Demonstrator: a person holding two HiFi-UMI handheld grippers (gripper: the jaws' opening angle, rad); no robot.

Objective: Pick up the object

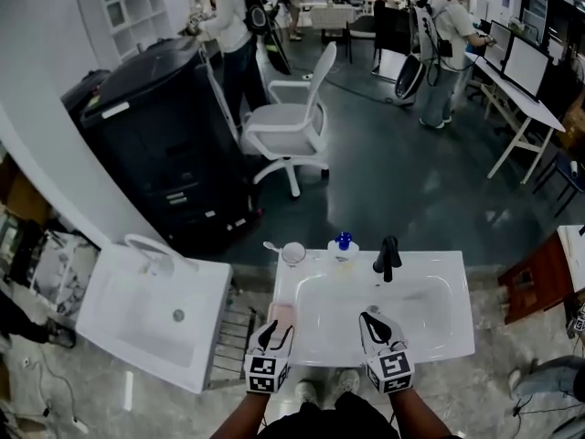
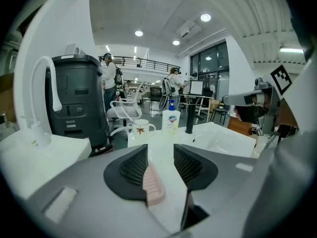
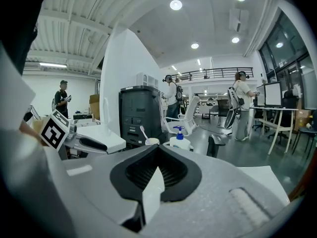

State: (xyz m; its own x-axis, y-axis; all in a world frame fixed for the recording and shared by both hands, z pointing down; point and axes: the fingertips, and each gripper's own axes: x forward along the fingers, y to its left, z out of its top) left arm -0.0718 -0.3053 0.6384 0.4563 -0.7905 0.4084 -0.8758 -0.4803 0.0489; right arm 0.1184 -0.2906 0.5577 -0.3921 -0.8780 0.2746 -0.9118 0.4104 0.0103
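A small pink ridged object [image 1: 281, 316] lies on the left ledge of the white sink [image 1: 457, 337], near the front edge. My left gripper [image 1: 274, 330] is low over it. In the left gripper view the pink object [image 2: 153, 185] lies between the two black pads, against the left pad and apart from the right one, so the left gripper [image 2: 161, 152] is open. My right gripper [image 1: 370, 316] hovers over the basin's front part. In the right gripper view the tips of the right gripper [image 3: 157, 155] meet, with nothing held.
At the back of the sink stand a cup with a toothbrush [image 1: 292, 253], a soap bottle with a blue pump [image 1: 343, 248] and a black faucet [image 1: 387, 258]. A second white sink [image 1: 155, 314] stands left, past a wire rack [image 1: 239, 332]. Behind are a black machine [image 1: 174, 144], a chair [image 1: 292, 126] and people.
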